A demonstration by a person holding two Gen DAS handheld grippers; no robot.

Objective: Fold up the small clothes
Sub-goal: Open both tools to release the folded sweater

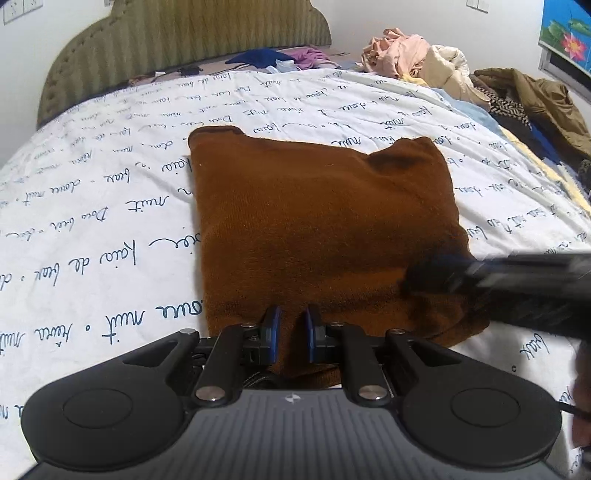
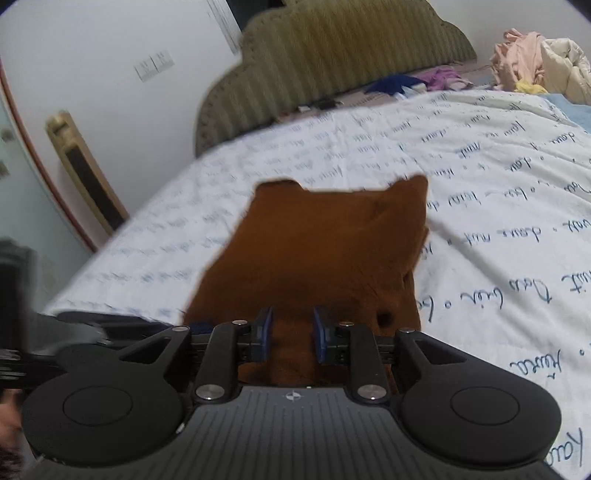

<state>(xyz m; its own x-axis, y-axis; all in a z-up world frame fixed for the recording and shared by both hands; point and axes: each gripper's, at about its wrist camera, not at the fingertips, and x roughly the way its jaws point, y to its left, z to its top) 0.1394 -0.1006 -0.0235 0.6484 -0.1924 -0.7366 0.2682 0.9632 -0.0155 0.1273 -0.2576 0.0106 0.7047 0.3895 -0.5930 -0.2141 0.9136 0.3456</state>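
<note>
While the left gripper (image 1: pixel 291 325) pinches the near hem of the brown garment (image 1: pixel 317 229), its jaws nearly together, the right gripper (image 2: pixel 291 328) stands slack above the cloth, gripping nothing. Left view alone: right tool as a blur (side on). Garment: nubby knit, folded squarish, flat on white script-printed quilt (image 1: pixel 110 206). Ribbed olive headboard (image 1: pixel 192 33); heaped clothes (image 1: pixel 417 55) at far edge.

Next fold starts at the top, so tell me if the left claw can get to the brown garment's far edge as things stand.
Probably yes. The left claw sits at the near hem of the brown garment, and nothing lies on the cloth between it and the far edge. The right claw crosses only the near right corner.
</note>
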